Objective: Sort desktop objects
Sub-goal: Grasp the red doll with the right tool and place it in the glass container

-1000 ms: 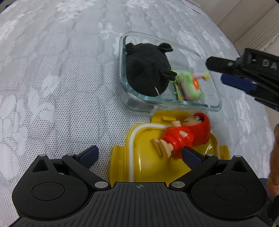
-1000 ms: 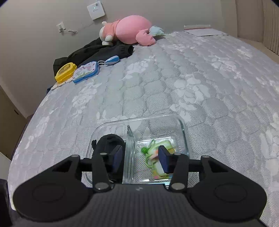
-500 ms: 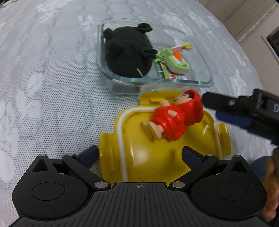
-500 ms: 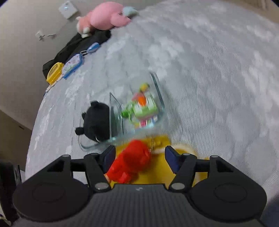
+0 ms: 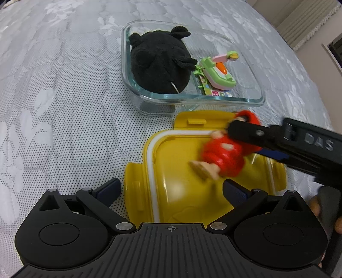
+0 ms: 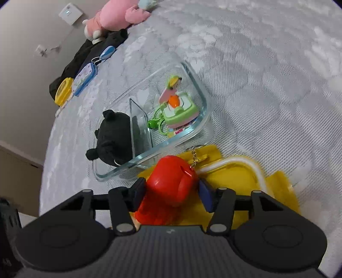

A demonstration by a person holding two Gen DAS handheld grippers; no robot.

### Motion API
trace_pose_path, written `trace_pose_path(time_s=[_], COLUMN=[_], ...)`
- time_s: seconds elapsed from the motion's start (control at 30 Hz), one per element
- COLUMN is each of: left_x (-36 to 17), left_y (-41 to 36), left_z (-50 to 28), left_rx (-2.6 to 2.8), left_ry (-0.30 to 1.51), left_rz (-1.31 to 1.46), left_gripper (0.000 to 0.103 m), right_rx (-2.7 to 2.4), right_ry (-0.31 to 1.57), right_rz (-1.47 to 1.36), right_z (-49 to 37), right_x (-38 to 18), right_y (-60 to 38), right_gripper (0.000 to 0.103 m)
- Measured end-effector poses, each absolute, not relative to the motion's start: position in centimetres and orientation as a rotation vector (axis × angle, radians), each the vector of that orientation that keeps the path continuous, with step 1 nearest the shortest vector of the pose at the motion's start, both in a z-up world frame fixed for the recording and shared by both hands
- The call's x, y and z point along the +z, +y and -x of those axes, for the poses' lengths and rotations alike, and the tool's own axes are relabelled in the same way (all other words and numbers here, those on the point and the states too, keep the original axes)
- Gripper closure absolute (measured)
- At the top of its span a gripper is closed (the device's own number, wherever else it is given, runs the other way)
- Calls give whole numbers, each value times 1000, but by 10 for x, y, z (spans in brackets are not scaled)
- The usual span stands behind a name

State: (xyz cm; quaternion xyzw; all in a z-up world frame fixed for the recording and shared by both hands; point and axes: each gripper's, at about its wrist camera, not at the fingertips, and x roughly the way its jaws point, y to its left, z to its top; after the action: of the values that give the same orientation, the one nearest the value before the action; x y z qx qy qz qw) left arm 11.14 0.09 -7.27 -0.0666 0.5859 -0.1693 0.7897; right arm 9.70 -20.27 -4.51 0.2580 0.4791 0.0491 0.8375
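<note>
Covering bed, grey quilted mattress [image 6: 267, 70]; beige wall [image 6: 27, 25] behind

Even, soft indoor lighting in both views; moderately bright, no hard shadows. Faint, diffuse shadow under the glass container [image 5: 192, 100] on the bed [image 5: 53, 107]. Small specular highlights on the yellow lid [image 5: 177, 188] and on the container rim. Motion blur on the red figure [image 5: 222, 158] in the left wrist view, sharper in the right wrist view [image 6: 171, 181]. Strong fisheye curvature toward all edges, dark vignette in the corners. Softened detail on the pink plush [image 6: 115, 17] at the far edge.
</note>
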Motion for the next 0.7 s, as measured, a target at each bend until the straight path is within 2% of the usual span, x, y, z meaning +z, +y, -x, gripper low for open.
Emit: trace_pose_path(time_s=[0.5, 0.7], left_x=[-78, -81], left_y=[-10, -13], left_z=[-110, -112], left_rx=[-362, -364], left_ry=[1262, 1263], left_rz=[119, 123], left_gripper=[0, 0], right_rx=[153, 218], right_ry=[759, 654], right_rz=[-354, -189], right_z=[-68, -88], right_x=[55, 99], right_y=[-224, -198], right_gripper=[47, 47])
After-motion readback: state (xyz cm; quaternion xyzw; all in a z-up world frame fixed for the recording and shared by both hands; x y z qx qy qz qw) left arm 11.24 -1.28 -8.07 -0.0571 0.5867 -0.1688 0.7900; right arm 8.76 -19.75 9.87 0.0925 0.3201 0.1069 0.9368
